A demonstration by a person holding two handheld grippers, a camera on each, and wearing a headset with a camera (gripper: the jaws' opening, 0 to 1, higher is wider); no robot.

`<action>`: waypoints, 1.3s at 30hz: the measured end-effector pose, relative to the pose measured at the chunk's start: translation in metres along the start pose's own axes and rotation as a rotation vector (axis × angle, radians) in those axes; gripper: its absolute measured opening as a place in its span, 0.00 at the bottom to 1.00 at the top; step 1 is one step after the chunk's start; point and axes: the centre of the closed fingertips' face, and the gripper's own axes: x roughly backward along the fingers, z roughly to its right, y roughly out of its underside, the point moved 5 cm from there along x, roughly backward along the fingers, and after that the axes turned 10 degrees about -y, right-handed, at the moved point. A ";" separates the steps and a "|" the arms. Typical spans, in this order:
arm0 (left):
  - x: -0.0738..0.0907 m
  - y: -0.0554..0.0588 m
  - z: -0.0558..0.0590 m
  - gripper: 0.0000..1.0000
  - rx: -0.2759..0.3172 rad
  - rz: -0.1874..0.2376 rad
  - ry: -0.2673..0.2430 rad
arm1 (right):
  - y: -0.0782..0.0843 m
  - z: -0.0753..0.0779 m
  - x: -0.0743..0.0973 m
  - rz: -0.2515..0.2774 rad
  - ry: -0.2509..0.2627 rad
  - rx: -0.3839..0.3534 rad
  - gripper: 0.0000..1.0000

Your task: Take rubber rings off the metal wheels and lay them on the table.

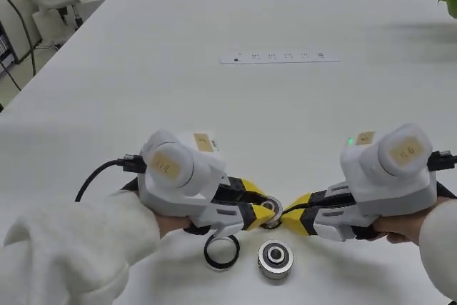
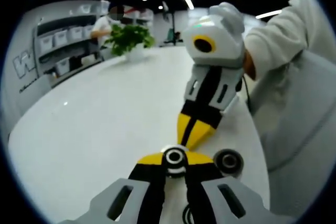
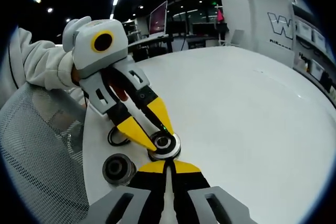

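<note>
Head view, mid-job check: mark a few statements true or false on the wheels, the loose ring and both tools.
1. The left tool grips a wheel between its jaws. True.
2. A black ring lies loose on the table. True.
3. The right tool is holding the second wheel. False: that wheel lies on the table beside the ring, with nothing touching it.
4. The two tools are far apart. False: their tips meet at the gripped wheel.
</note>
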 end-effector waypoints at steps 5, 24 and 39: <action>0.000 0.000 0.000 0.14 0.003 0.000 -0.001 | -0.001 0.001 -0.001 -0.014 0.004 0.028 0.00; 0.001 0.001 0.001 0.14 0.001 0.009 0.005 | -0.001 0.007 0.005 0.067 0.012 -0.328 0.00; 0.002 0.001 0.002 0.13 -0.015 0.006 0.012 | -0.012 -0.002 0.011 0.138 -0.016 -0.429 0.00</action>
